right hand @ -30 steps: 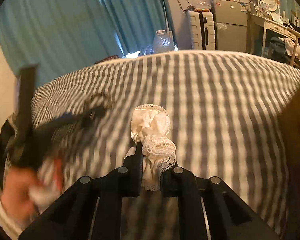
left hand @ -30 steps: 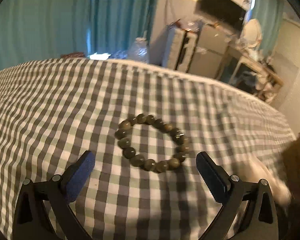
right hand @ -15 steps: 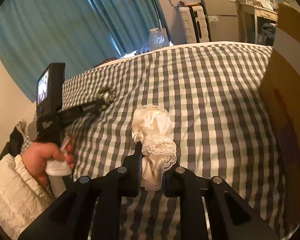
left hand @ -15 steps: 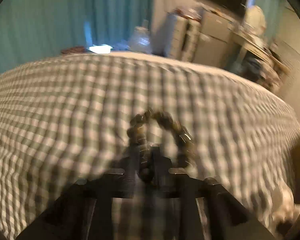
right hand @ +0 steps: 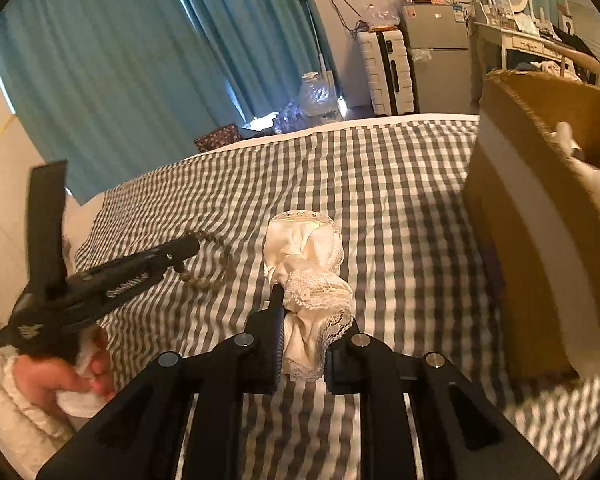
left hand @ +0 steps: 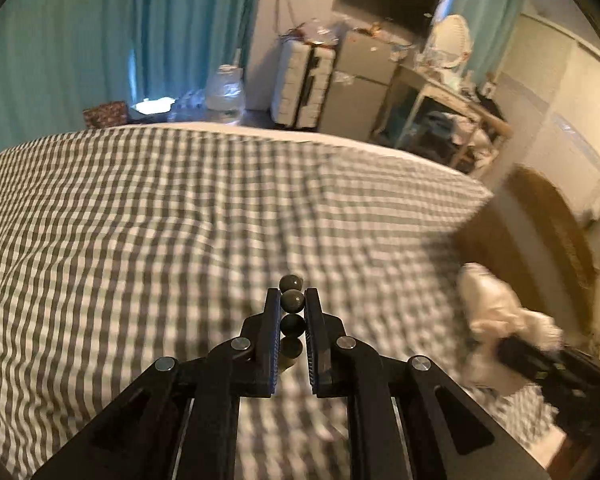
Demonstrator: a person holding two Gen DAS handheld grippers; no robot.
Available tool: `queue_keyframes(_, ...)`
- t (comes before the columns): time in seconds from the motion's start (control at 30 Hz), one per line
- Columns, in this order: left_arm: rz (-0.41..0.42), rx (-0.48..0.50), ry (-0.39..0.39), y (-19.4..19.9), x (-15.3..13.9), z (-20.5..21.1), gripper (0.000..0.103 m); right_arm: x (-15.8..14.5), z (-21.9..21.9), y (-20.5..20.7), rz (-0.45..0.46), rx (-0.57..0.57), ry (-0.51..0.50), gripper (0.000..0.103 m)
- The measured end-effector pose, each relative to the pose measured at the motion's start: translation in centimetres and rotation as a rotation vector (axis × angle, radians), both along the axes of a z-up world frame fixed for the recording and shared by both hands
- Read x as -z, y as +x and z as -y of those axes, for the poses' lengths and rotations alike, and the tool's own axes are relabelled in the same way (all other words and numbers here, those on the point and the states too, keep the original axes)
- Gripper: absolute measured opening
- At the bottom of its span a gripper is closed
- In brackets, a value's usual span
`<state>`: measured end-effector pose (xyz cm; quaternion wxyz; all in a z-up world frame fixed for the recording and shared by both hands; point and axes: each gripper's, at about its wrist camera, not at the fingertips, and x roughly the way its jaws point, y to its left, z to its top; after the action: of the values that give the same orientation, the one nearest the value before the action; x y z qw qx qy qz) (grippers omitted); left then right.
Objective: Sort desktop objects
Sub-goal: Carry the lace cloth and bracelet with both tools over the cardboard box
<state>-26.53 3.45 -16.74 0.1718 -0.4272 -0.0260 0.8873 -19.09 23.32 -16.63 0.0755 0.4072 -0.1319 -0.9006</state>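
Checked bedspread [right hand: 380, 184], frame centre: left gripper [left hand: 292, 300] fingers clenched on bead bracelet [left hand: 292, 301]; right gripper [right hand: 300, 320] fingers grasping cream lace scrunchie [right hand: 308, 264].

Two close wrist fisheyes, angled down over the shared checked bedspread [left hand: 180, 220].

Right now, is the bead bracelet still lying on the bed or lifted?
Lifted. The left gripper is shut on the bead bracelet, which hangs clear of the checked bedspread.
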Motion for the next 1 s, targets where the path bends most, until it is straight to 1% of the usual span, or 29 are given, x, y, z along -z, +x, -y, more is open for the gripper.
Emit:
queue_keyframes(0.07, -0.014, 0.012, -0.01, 1.5, -1.3, -0.3, 0.01, -1.0, 0.0, 1.3, -0.005, -0.003, 0.001, 0.015)
queue_keyframes(0.1, -0.023, 0.013, -0.003, 2.3, -2.1, -0.3, 0.01, -1.5, -0.1, 2.1, -0.009, -0.004, 0.006, 0.015)
queue_keyframes(0.13, -0.036, 0.012, 0.006, 3.0, -3.0, -0.6, 0.01, -2.0, -0.1, 1.9, -0.014, -0.004, 0.012, 0.015)
queue_keyframes(0.2, -0.053, 0.028, 0.015, 4.8, -4.5, -0.7, 0.01, -3.0, 0.0, 3.5, -0.031, -0.005, 0.019, 0.015)
queue_keyframes(0.23, -0.074, 0.033, 0.007, 6.2, -5.5, -0.7, 0.01, -3.2, 0.1, 4.1, -0.037, -0.004, 0.021, 0.015)
queue_keyframes(0.33, -0.105, 0.053, -0.005, 9.4, -8.0, -0.9, 0.01, -5.2, 0.2, 6.3, -0.055, -0.002, 0.038, 0.015)
queue_keyframes(0.43, -0.144, 0.079, -0.007, 10.7, -10.9, -2.8, 0.01, -6.9, 0.3, 7.7, -0.079, -0.002, 0.053, 0.015)
queue_keyframes(0.5, -0.174, 0.089, -0.005, 12.3, -12.6, -3.3, 0.01, -8.1, 0.2, 8.7, -0.096, -0.008, 0.071, 0.015)
queue_keyframes(0.6, -0.197, 0.141, 0.017, 14.3, -15.4, -4.6, 0.01, -10.6, -0.9, 10.0, -0.122, -0.005, 0.099, 0.015)
queue_keyframes(0.63, -0.206, 0.149, 0.019, 13.9, -16.1, -5.9, 0.01, -11.2, -1.3, 10.1, -0.131, 0.001, 0.104, 0.015)
queue_keyframes(0.7, -0.215, 0.178, 0.038, 14.2, -17.6, -7.4, 0.01, -12.8, -2.5, 10.8, -0.139, 0.011, 0.134, 0.015)
queue_keyframes(0.77, -0.243, 0.2, 0.047, 14.6, -19.5, -9.2, 0.01, -14.6, -3.8, 11.4, -0.161, 0.026, 0.17, 0.015)
queue_keyframes(0.83, -0.273, 0.226, 0.046, 14.8, -21.0, -11.0, 0.01, -16.2, -5.6, 11.6, -0.179, 0.039, 0.18, 0.015)
queue_keyframes(0.93, -0.301, 0.266, 0.07, 14.3, -22.8, -14.6, 0.01, -17.4, -8.5, 11.0, -0.172, 0.079, 0.229, 0.015)
queue_keyframes(1.0, -0.305, 0.284, 0.091, 14.0, -23.1, -16.6, 0.01, -17.6, -10.6, 10.3, -0.161, 0.105, 0.233, 0.015)
